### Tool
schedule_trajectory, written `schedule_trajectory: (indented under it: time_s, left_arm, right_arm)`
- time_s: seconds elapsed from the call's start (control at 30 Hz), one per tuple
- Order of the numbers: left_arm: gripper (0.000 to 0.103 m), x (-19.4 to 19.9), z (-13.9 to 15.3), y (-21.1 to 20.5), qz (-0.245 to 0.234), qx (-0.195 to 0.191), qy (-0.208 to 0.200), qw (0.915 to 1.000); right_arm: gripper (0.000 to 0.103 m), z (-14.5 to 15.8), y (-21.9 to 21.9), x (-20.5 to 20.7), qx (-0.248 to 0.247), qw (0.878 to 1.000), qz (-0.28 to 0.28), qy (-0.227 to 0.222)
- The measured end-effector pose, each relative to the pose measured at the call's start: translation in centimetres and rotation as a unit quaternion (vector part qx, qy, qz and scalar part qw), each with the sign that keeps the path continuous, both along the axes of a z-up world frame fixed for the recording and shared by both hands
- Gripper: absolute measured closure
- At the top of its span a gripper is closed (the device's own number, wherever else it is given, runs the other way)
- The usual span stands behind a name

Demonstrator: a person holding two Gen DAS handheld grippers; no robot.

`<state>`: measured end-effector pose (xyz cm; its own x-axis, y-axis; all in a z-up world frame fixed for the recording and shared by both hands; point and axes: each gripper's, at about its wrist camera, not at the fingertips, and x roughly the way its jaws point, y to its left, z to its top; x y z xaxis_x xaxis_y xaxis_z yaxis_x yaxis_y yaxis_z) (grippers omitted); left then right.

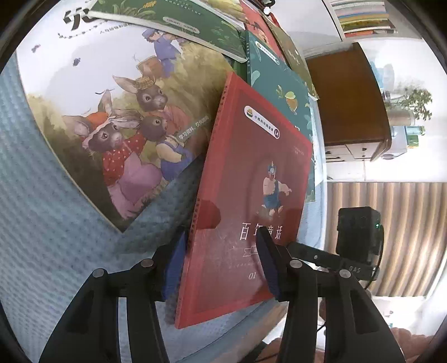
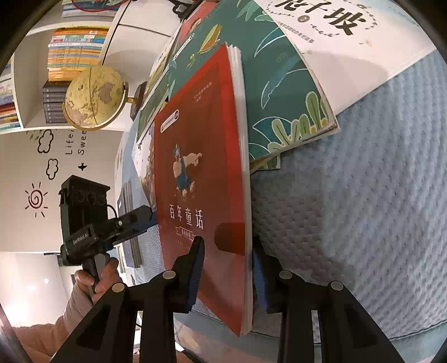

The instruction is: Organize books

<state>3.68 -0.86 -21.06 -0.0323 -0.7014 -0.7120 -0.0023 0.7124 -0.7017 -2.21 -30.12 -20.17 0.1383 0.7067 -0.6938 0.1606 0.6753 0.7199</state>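
Left wrist view: the red book [image 1: 245, 178] stands between the fingers of the left gripper [image 1: 220, 268], raised off the blue quilted surface [image 1: 56, 223] and tilted, with its spine edge toward the left finger. The right finger's [image 1: 268, 262] dark pad lies against the front cover near the white title characters. The left finger's blue pad sits behind the spine edge. The left gripper is clenched on the red book. Beyond the fingertips and to the left, a large picture book with rabbits [image 1: 111, 111] lies flat on the quilted surface. Directly beyond the red book, a teal book [image 1: 279, 81] leans behind it, and a green book [image 1: 178, 19] overlaps the rabbit book's top. To the right of the fingers, the other gripper's camera block [image 1: 359, 231] is in view, near the red book's right edge.

Right wrist view: the same red book [image 2: 201, 173] stands between the fingers of the right gripper [image 2: 226, 276], with its page edge toward the right finger. The left finger [image 2: 192, 268] presses the front cover below the title, and the right finger's blue pad sits behind the page edge. The right gripper is clenched on the red book. Beyond the fingertips, the teal book [image 2: 279, 92] lies partly under a white-covered book [image 2: 349, 36]. Left of the fingers, a hand [image 2: 95, 279] holds the left gripper's handle, its fingers reaching the book's far edge. Farther left stand a globe [image 2: 92, 97] and a white bookshelf [image 2: 30, 83].
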Motion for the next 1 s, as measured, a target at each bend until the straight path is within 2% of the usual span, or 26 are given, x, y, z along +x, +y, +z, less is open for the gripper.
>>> schedule_trajectory:
  time_s: [0.1, 0.27, 0.3, 0.33, 0.4, 0.47, 0.63, 0.7, 0.8, 0.87, 1.0]
  left_arm:
    - [0.057, 0.2, -0.1, 0.4, -0.009, -0.007, 0.011, 0.9999]
    - [0.057, 0.8, 0.2, -0.4, -0.035, 0.006, 0.004, 0.9994]
    - [0.063, 1.0, 0.2, -0.5, -0.037, 0.016, 0.003, 0.9992]
    - [0.078, 1.2, 0.2, -0.9, -0.037, 0.036, 0.005, 0.9986]
    - [0.080, 1.6, 0.2, -0.9, -0.031, 0.065, 0.023, 0.9971]
    - [0.080, 1.8, 0.2, -1.0, -0.023, 0.073, 0.028, 0.9967]
    - [0.081, 0.8, 1.8, -2.4, -0.043, 0.117, -0.014, 0.9922]
    - [0.082, 0.3, 2.6, -2.5, -0.045, 0.115, -0.025, 0.9921]
    - [0.082, -0.4, 4.0, -2.4, -0.038, 0.085, -0.035, 0.9950]
    - [0.082, -0.7, 4.9, -2.4, -0.038, 0.086, -0.041, 0.9948]
    - [0.082, -1.0, 6.2, -2.3, -0.043, 0.093, -0.057, 0.9931]
  right_arm:
    - [0.072, -0.3, -0.5, 0.1, 0.015, 1.000, -0.005, 0.004]
    - [0.072, -0.6, -1.3, 0.3, 0.033, 0.999, -0.018, 0.005]
    - [0.072, -0.7, -1.3, 0.4, 0.034, 0.999, -0.020, 0.005]
    - [0.073, -0.7, -1.3, 0.5, 0.034, 0.999, -0.023, 0.005]
    - [0.084, -0.6, -1.4, 0.6, 0.014, 1.000, -0.028, 0.003]
    - [0.084, -0.4, -1.4, 0.5, 0.005, 0.999, -0.032, -0.001]
    - [0.083, 1.3, -0.3, 0.6, -0.055, 0.998, -0.021, -0.016]
    - [0.084, 2.2, -0.1, 0.7, -0.073, 0.997, -0.018, -0.027]
    - [0.086, 3.8, -0.2, 0.6, -0.086, 0.995, -0.016, -0.047]
    - [0.086, 4.9, 0.1, 0.5, -0.102, 0.993, -0.004, -0.062]
    - [0.088, 6.9, 0.8, -0.2, -0.105, 0.990, 0.017, -0.088]
